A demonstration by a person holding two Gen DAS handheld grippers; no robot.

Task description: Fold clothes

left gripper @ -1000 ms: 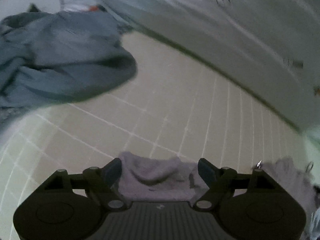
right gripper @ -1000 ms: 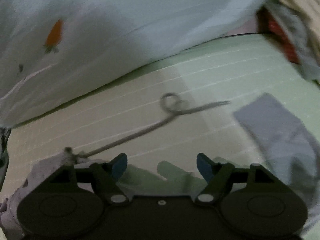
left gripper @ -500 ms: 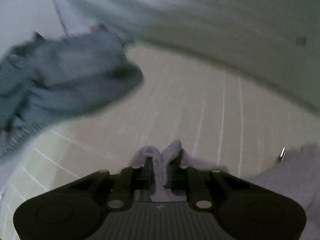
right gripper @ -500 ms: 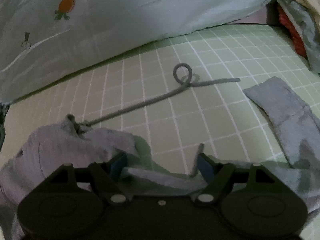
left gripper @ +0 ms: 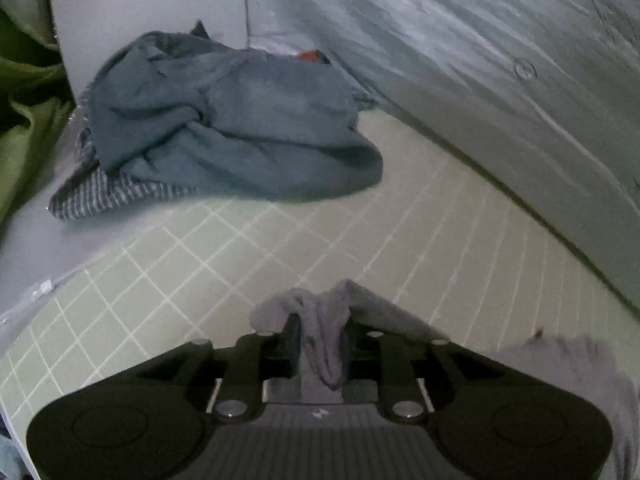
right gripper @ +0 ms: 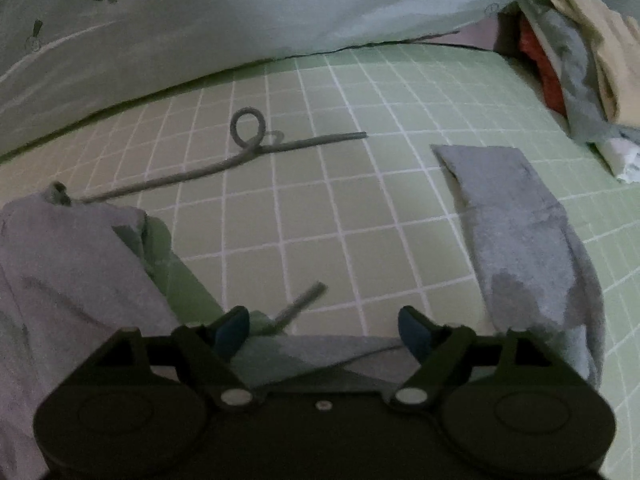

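Fig.: my left claw (left gripper: 320, 344) pinches bunched grey garment (right gripper: 60, 280) at 6 o'clock; right claw (right gripper: 322, 330) gapes w/ nothing held. Drawstring (right gripper: 248, 152) trails toward 12. Garment crumpled, unfolded; folding remains.

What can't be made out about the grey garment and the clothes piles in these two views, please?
- Grey garment: both views, gripper bodies and bottom edges cut it off; type unclear.
- Left gripper: its fingers hide the pinched fold's depth.
- Blue-grey pile: left view, bunched; item count unclear.
- Stacked clothes: right view, cropped.
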